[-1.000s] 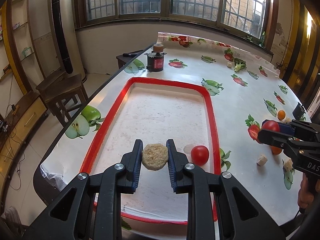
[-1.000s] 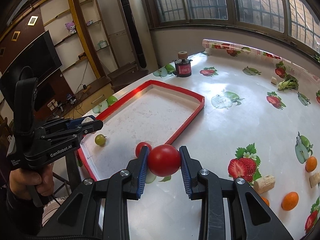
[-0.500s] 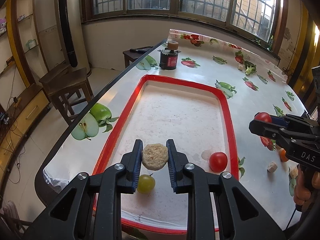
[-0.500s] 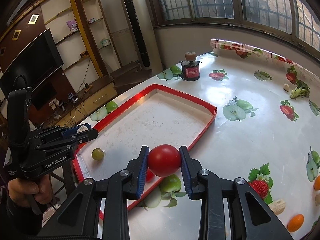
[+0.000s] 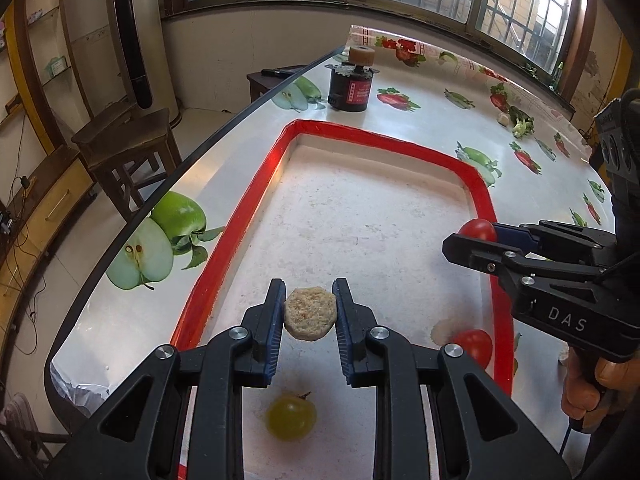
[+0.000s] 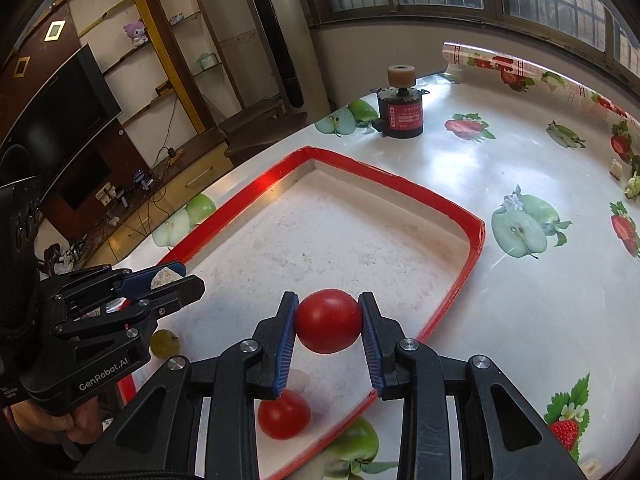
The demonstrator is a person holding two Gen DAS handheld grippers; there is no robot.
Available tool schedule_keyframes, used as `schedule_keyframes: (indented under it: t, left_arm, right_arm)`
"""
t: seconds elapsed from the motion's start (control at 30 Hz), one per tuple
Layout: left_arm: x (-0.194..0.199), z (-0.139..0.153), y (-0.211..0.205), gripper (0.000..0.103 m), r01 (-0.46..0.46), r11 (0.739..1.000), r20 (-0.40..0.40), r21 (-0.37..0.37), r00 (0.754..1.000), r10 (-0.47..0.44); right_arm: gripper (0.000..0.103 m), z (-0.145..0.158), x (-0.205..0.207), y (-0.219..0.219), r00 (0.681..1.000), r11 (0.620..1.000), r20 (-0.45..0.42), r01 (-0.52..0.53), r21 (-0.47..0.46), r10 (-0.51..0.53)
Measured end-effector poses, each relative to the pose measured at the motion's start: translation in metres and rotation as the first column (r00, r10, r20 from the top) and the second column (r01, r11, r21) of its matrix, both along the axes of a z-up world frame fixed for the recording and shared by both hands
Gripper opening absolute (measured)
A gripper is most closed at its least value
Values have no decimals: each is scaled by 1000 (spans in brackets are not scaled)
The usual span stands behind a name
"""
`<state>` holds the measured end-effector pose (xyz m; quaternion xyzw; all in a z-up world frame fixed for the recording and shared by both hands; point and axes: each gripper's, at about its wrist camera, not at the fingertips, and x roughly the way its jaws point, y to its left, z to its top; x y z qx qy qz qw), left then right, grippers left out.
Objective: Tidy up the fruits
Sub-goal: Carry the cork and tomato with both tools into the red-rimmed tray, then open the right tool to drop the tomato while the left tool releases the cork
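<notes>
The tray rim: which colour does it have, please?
The tray rim is bright red, around a speckled off-white floor; the right wrist view shows it best.

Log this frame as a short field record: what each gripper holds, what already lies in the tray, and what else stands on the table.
left gripper: shut on beige round slice, above the tray
right gripper: shut on red tomato, above the tray
tray: red-rimmed, on the fruit-print tablecloth
in tray: second red tomato, green fruit
beyond tray: black motor

Black motor canister (image 5: 351, 87) on fruit-print tablecloth (image 5: 432, 116); wooden stool (image 5: 128, 148) beside.
</notes>
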<state>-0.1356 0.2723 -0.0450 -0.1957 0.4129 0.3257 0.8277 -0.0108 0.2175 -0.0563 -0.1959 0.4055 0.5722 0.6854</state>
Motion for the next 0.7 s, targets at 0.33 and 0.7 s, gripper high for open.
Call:
schedule_keyframes:
  t: [0.33, 0.7]
  left_arm:
    - [6, -21, 4, 22, -7, 1000, -72, -20, 997, 5]
    - [-8, -14, -2, 39, -34, 999, -78, -4, 996, 34]
  right_arm:
    - [34, -27, -2, 21, 999, 997, 41, -20, -71, 23]
    - [54, -5, -7, 5, 997, 999, 81, -13, -29, 16]
